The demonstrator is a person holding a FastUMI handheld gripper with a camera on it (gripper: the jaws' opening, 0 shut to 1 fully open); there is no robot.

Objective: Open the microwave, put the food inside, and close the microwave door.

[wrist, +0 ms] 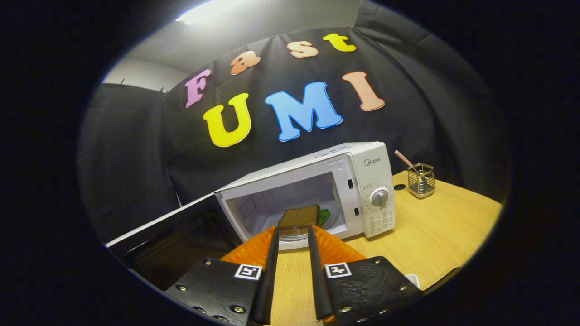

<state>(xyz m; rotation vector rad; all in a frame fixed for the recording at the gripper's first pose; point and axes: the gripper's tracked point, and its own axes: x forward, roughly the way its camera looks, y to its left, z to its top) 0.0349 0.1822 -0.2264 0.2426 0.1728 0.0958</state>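
Pinching a flat, dark-edged piece of food (299,216) at their tips, the two fingers of the gripper (292,228) sit close together with the item clamped between them. It hangs right at the mouth of the microwave (362,181), just over the front lip of the cavity, above the glass turntable (294,233).

Beyond it, something green (323,216) already lies on the turntable, so setting the held piece down blindly could push or crush it. The grip looks to be on one narrow edge, and a tilt may let the food slip onto the wooden table (435,231) before it clears the lip.

To the left, the door (176,235) swings wide open and close to the fingers; a careless withdrawal might bump it. Well apart to the right, a wire holder (421,180) with a striped straw poses little risk.
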